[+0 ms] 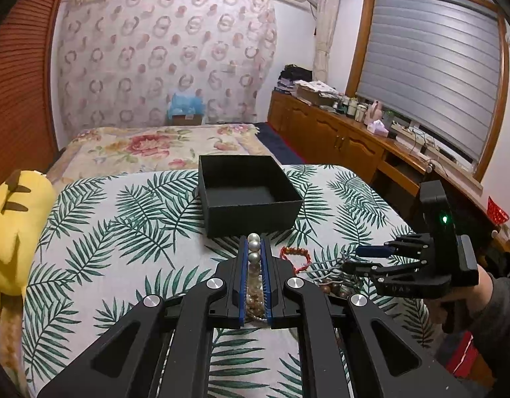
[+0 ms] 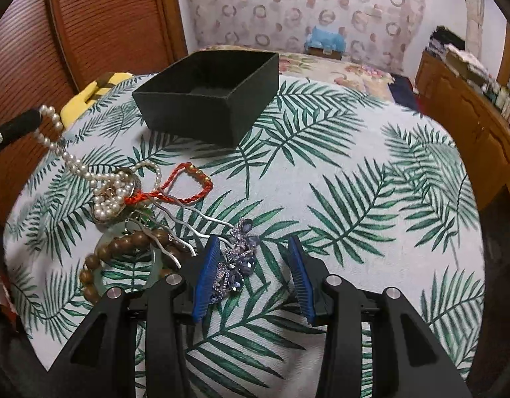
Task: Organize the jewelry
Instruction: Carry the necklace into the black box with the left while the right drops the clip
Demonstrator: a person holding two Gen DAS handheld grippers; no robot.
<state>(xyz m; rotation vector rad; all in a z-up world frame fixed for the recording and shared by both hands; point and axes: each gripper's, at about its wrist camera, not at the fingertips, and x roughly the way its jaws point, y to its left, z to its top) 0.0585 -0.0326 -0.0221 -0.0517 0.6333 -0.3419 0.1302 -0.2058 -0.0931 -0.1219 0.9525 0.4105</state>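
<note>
- The left gripper (image 1: 254, 248) has its two blue-padded fingers (image 1: 244, 265) pressed together on a pearl necklace (image 1: 254, 247); three pearls stand in a row in the narrow slot between the pads, and more of the strand shows lower down between the fingers.
- From the right wrist view the same pearl necklace (image 2: 72, 162) runs from the tip of the left gripper (image 2: 32, 121) down in a loose line to a heap of pearls on the leaf-print cloth (image 2: 354, 172).
- The right gripper (image 2: 251, 258) has its fingers spread wide apart and holds nothing.
- A blue jewelled hairpin (image 2: 236, 262) lies between those fingers, close against the inner face of the left-hand pad and well clear of the right-hand one; whether it touches the pad I cannot tell.
- Its wavy silver prongs (image 2: 188, 219) reach away past the left-hand fingertip toward the heap.
- Left of the right gripper's fingers lies a brown wooden bead bracelet (image 2: 122, 248), resting over a pale green bangle (image 2: 105, 238).
- Beyond those, a red twisted cord bracelet (image 2: 191, 182) with gold beads lies just beside the pearl heap.
- Straight ahead of the left gripper's fingertips, past the pearls, stands an open black box (image 1: 248, 195) on the cloth, with nothing visible inside it.
- Far to the left of the left gripper's fingers, a yellow plush toy (image 1: 16, 225) sits at the cloth's edge.
</note>
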